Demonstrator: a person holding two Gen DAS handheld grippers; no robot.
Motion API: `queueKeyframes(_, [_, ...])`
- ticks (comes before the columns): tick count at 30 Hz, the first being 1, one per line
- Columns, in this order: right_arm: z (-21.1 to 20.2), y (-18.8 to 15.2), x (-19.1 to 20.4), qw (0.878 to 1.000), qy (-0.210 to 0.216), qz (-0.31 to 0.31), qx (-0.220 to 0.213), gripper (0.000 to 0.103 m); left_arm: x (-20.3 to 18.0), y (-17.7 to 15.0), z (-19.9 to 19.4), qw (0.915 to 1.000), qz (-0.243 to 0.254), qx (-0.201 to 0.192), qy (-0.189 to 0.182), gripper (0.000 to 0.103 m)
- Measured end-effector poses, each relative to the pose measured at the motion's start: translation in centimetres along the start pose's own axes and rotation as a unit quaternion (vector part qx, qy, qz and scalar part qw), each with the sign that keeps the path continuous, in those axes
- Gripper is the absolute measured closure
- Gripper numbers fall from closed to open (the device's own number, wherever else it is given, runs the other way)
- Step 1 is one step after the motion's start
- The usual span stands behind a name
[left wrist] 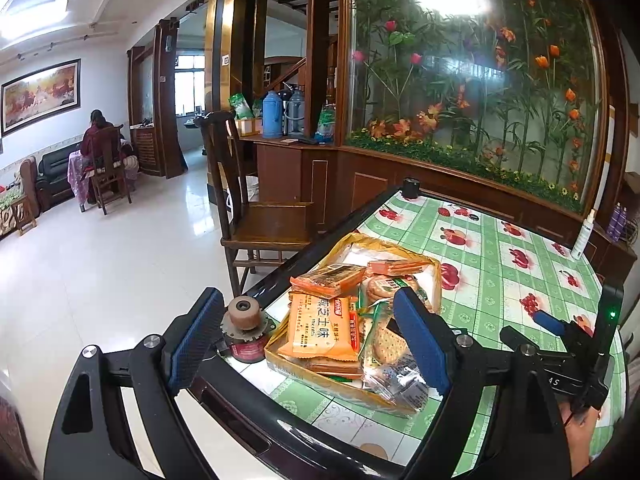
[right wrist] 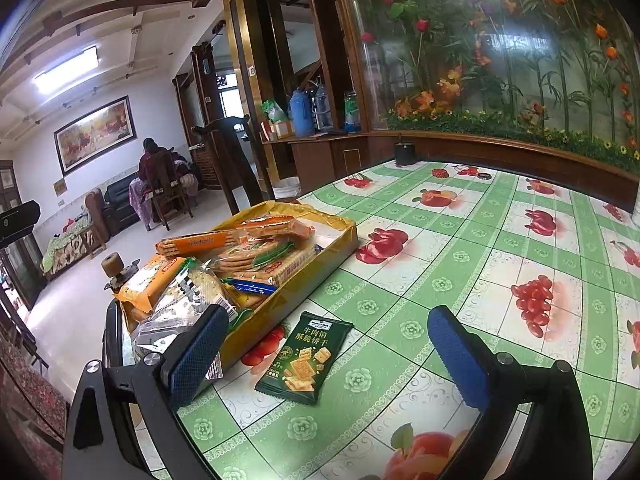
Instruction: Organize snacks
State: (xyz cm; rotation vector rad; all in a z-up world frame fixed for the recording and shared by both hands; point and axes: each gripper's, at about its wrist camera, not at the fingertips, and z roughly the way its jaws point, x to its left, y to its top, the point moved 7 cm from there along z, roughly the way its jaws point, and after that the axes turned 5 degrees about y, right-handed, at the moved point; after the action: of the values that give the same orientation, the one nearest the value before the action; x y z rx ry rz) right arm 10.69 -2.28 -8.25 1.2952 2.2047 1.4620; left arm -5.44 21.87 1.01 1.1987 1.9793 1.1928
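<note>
A yellow cardboard box (left wrist: 437, 280) (right wrist: 344, 240) full of snack packets sits near the table's left edge. An orange cracker packet (left wrist: 322, 328) lies on top. My left gripper (left wrist: 308, 344) is open and empty, hovering over the box's near end. A dark green cracker packet (right wrist: 306, 358) lies flat on the tablecloth beside the box. My right gripper (right wrist: 328, 360) is open and empty, its fingers standing either side of the green packet, above it. The right gripper also shows in the left wrist view (left wrist: 560, 326).
The table has a green checked fruit-print cloth (right wrist: 480, 280). A small round-topped tool (left wrist: 246, 330) stands at the table's left edge by the box. A white spray bottle (left wrist: 582, 236) stands at the far right. A wooden chair (left wrist: 260, 216) stands beyond the table edge.
</note>
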Motion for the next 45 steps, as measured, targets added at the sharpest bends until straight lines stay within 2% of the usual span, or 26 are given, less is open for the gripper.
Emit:
queueKeyframes(34, [-0.63, -0.21, -0.22, 1.0, 0.005, -0.024, 0.005, 0.002, 0.1, 0.06, 0.24, 1.0, -0.004, 0.005, -0.001, 0.016])
queueKeyframes(39, [-0.62, -0.2, -0.18, 1.0, 0.005, -0.025, 0.005, 0.002, 0.54, 0.1, 0.3, 0.9999, -0.009, 0.0, 0.01, 0.016])
queueKeyframes(45, [-0.59, -0.19, -0.13, 1.0, 0.005, -0.025, 0.005, 0.002, -0.1, -0.04, -0.04, 0.9992, 0.021, -0.017, 0.029, 0.016])
